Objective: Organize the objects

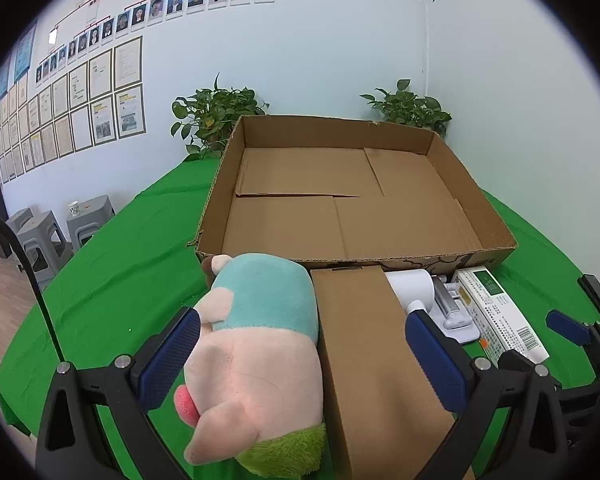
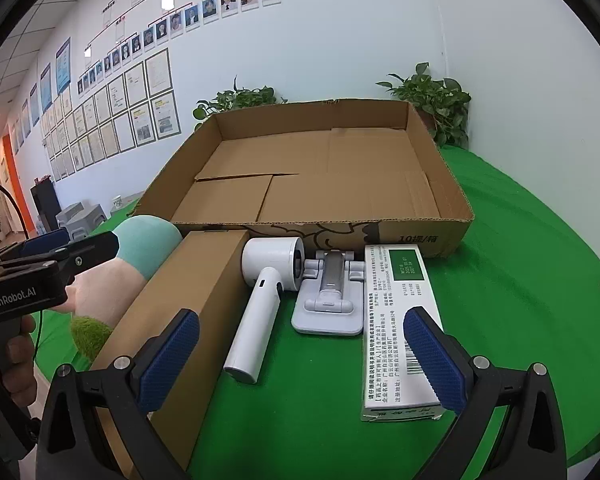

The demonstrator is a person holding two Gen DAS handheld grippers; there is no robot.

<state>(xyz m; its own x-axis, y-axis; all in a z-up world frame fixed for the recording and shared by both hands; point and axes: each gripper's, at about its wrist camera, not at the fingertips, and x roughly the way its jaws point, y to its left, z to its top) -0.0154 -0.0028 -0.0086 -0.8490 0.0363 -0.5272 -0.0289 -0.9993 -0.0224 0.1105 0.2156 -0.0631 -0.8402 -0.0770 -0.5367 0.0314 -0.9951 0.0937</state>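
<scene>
A large, shallow cardboard tray (image 1: 476, 216) sits toward the far edge of the green-covered worktop (image 1: 112, 280). Nothing lies in it; only its own folded bottom flaps show, and its near wall carries a printed drawing and lettering.

Along that near wall a row of things lies on the worktop. At the left end is a plush toy (image 1: 256, 344), pale pink with a teal back, a green fuzzy patch nearest the camera and a small brown bit at its far end. Touching its right side is a long plain brown carton (image 1: 364, 352), closed, running from the tray wall toward the near edge. Next comes a white handheld hair dryer (image 2: 264, 304), barrel by the tray and handle pointing toward the near edge. Just beside it lies a folded white phone stand (image 2: 328, 304), then a white medicine box (image 2: 396, 328) with a green label and a barcode.

The left tongs (image 1: 300, 352) stand wide, straddling the plush toy and the carton together. The right tongs (image 2: 300, 352) are also wide, holding nothing, low over the hair dryer's handle and the medicine box.
</scene>
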